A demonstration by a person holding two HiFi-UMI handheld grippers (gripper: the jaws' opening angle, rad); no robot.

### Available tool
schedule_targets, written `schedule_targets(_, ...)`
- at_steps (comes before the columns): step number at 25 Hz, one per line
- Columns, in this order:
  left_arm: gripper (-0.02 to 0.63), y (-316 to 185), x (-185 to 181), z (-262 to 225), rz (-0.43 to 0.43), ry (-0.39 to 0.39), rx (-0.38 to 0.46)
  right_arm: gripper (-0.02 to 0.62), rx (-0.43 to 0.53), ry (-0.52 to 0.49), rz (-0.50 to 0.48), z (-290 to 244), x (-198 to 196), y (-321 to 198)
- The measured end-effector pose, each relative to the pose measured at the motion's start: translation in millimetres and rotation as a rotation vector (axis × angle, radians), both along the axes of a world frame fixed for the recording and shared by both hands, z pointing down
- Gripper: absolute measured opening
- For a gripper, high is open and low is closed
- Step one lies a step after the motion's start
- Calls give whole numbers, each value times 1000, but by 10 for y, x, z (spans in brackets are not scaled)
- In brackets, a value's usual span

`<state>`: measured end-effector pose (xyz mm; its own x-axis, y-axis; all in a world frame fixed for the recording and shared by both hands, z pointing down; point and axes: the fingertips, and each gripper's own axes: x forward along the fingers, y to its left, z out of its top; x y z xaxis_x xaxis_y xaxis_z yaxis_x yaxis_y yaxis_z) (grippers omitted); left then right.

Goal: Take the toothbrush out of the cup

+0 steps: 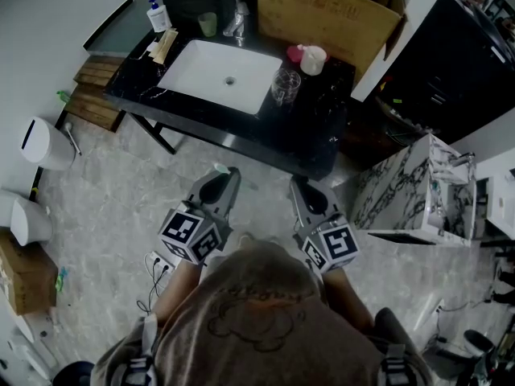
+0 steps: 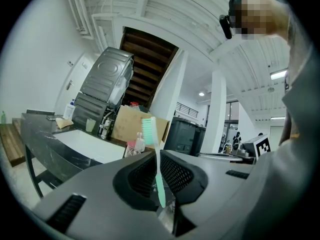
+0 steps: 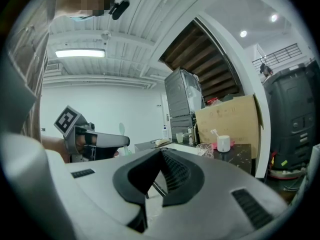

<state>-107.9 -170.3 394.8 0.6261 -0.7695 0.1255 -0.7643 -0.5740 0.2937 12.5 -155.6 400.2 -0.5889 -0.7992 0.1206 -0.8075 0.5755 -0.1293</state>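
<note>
Left gripper view: left gripper [image 2: 159, 153], near torso [image 1: 257, 316], pinches upright toothbrush [image 2: 149, 129]; right gripper [image 3: 161, 152] jaws closed, empty.

A washroom mock-up inside an industrial hall is indicated by the black worktop [image 1: 310, 139], white sink [image 1: 211, 77], tap [image 1: 236, 22] and cardboard [image 1: 330, 16].

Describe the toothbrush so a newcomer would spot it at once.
In front of the black counter with the white sink, the person holds two grippers. The left gripper is shut on the toothbrush, bristle head past the jaw tips. Mint green, it is the only thing gripped; the right gripper is empty.
</note>
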Motion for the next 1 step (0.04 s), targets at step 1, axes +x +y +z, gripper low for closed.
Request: schedule_targets(1, 25, -2, 14, 3, 0, -1, 0, 5, -1, 1, 0, 8, 12, 2)
